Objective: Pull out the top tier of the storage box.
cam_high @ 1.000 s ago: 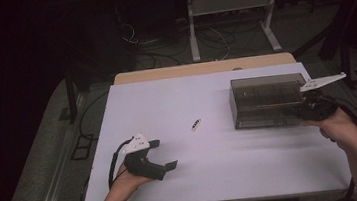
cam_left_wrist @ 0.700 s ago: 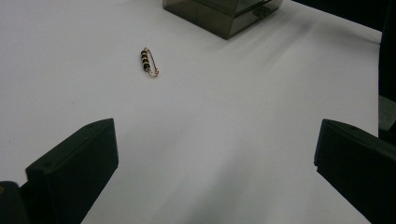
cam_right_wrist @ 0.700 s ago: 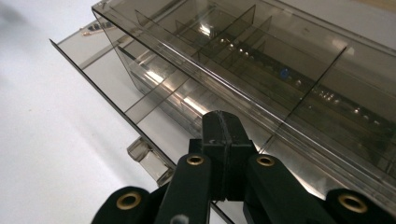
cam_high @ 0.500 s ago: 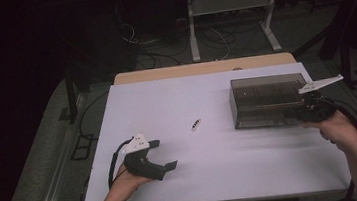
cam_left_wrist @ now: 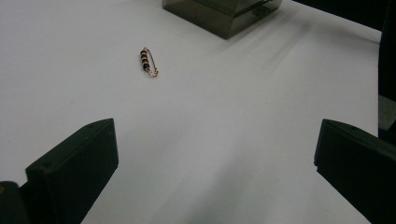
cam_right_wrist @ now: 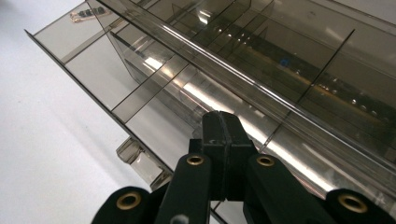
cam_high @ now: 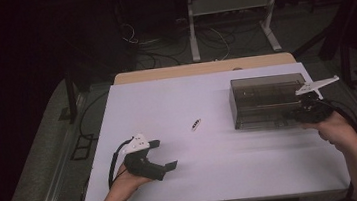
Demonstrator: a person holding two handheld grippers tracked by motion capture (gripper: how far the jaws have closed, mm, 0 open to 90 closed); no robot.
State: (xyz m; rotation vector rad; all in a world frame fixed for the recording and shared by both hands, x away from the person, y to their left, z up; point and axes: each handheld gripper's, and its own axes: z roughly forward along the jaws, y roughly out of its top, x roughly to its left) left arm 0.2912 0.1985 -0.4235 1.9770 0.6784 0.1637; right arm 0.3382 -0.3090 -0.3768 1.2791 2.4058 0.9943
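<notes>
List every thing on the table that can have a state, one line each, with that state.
Smoky plastic organizer box: lid open, divided compartments exposed.
Beaded safety pin: lying flat on the white table, apart from the box and both grippers.
Left gripper: jaws wide open, nothing between them.
Right gripper: jaws shut together, at the box.

We have our left gripper point(cam_high: 164, 154) low near the front edge, its jaws spread wide and pointing across toward our other hand. Our left hand point(cam_high: 124, 179) wraps the handle from behind, forearm coming up from below. Well apart from it, our right gripper point(cam_high: 301, 115) has its jaws pressed flat together, nothing between them, with our right hand point(cam_high: 335, 129) cupped behind.
</notes>
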